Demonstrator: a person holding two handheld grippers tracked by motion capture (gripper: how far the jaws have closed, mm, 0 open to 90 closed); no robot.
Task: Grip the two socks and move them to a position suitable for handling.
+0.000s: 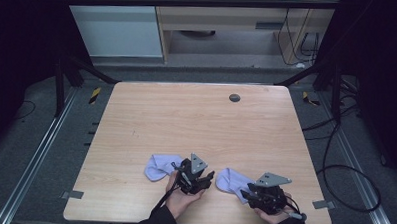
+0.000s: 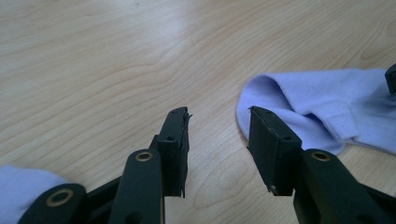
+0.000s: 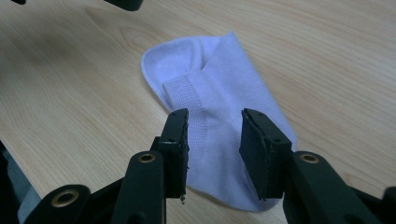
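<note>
Two lavender socks lie flat near the front edge of the wooden table [image 1: 196,117]. The left sock [image 1: 158,166] is beside my left gripper [image 1: 204,181], and a corner of it [image 2: 18,186] shows at that gripper's lower left. My left gripper [image 2: 218,116] is open over bare wood, and the right sock's [image 2: 317,105] rounded end lies just right of its right jaw. My right gripper [image 1: 247,195] hangs low over the right sock [image 1: 230,181]. Its jaws [image 3: 215,116] stand open, one to each side of the sock's [image 3: 219,98] ribbed middle, and the pads are not pressing on it.
A small round grey cap [image 1: 234,98] sits in the tabletop near the far edge. Black frame legs [image 1: 62,82] stand off both far corners, and cables [image 1: 335,157] trail over the floor at the right. The table's front edge runs just below both hands.
</note>
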